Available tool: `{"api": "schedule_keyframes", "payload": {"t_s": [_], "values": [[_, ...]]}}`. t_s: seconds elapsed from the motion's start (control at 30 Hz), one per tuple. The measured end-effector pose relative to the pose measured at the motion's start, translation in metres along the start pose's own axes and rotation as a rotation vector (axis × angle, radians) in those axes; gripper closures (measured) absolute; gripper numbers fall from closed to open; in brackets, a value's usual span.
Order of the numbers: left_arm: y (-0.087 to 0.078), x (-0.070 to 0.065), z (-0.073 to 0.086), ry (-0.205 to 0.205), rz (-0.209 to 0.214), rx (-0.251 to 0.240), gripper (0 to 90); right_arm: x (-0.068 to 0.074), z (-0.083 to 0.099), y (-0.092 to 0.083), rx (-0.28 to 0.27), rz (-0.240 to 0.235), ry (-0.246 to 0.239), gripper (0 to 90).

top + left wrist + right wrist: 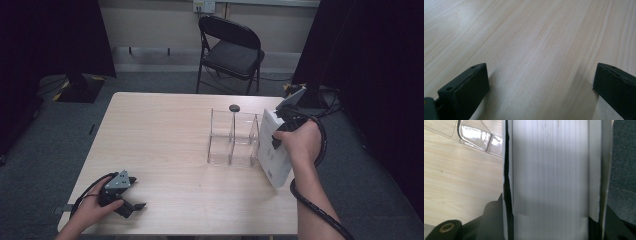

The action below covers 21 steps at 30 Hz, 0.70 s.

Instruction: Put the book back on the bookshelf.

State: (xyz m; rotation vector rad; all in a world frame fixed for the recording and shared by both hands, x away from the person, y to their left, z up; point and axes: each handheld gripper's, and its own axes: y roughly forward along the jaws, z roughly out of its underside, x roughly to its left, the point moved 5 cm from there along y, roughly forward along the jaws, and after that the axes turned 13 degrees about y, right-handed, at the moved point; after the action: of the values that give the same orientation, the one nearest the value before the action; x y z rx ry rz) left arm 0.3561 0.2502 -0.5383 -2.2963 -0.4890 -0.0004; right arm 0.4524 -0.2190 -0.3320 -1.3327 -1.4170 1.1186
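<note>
Your right gripper [278, 131] clamps the white box [272, 150] (long axis near-to-far, tilted), probably just right of the clear organizer [234, 137]; your left gripper [131, 199] rests wide open, holding nothing.

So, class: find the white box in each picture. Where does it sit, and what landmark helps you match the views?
High view: the white box is at the right table edge, held in the right gripper.
Left gripper view: bare table, no box.
Right gripper view: box centre, between the fingers.
Shared landmark: clear organiser beside the box.
</note>
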Motion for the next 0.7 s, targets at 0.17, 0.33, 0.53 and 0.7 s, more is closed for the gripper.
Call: {"api": "schedule_keyframes", "payload": {"t_s": [0.17,0.33,0.53,0.7], "values": [[0.000,0.000,0.000,0.003,-0.001,0.001,0.0,0.000,-0.004,0.000,0.005,-0.001,0.015,52.4],[0.000,0.000,0.000,0.000,0.000,0.000,0.0,-0.002,-0.008,0.000,0.006,0.003,0.026,52.4],[0.000,0.000,0.000,0.000,0.000,0.000,0.0,0.002,-0.013,0.000,-0.002,-0.005,0.036,52.4],[0.000,0.000,0.000,0.001,0.000,-0.001,0.0,0.002,-0.016,0.001,-0.019,-0.001,0.052,52.4]]}}
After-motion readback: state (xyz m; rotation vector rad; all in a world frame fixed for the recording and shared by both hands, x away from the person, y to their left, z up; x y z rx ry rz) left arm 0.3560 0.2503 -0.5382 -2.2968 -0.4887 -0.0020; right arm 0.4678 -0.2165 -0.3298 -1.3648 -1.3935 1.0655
